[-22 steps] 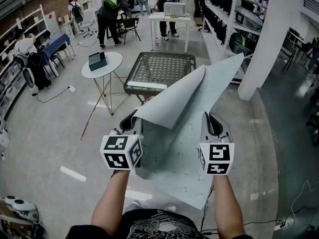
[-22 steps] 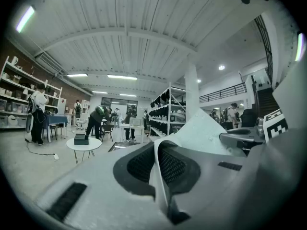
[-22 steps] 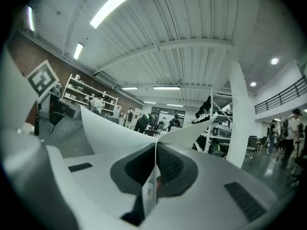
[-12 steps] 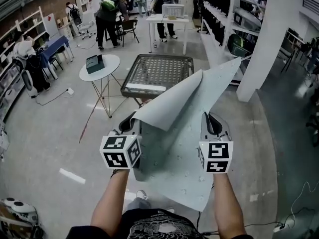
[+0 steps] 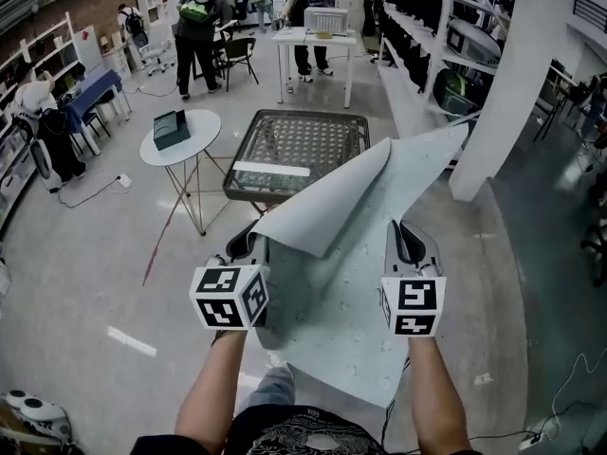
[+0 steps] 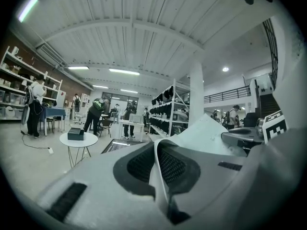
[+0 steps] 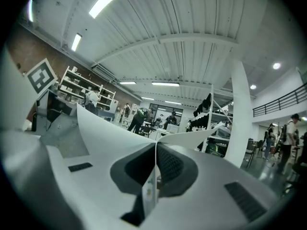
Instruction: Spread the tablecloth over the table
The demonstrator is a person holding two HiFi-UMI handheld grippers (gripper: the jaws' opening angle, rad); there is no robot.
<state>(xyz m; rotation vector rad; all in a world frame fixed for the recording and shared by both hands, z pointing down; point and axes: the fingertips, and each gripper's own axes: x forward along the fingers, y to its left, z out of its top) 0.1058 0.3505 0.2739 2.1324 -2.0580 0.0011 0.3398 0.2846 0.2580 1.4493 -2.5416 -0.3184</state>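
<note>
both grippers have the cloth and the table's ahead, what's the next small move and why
Probably step forward, carrying the tablecloth toward the table. The left gripper and right gripper are each shut on its near edge, but the cloth seems to hang short of the table, over the floor, with one flap folded back on itself. Spreading likely has to wait until it is closer.

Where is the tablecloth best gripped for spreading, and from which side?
Along its thin edge, at two well-spaced points, coming in level from the person's side. The tablecloth is a limp sheet that curls over ahead and hangs below, so an edge pinch suits it; the left gripper and right gripper are shut on it that way.
</note>
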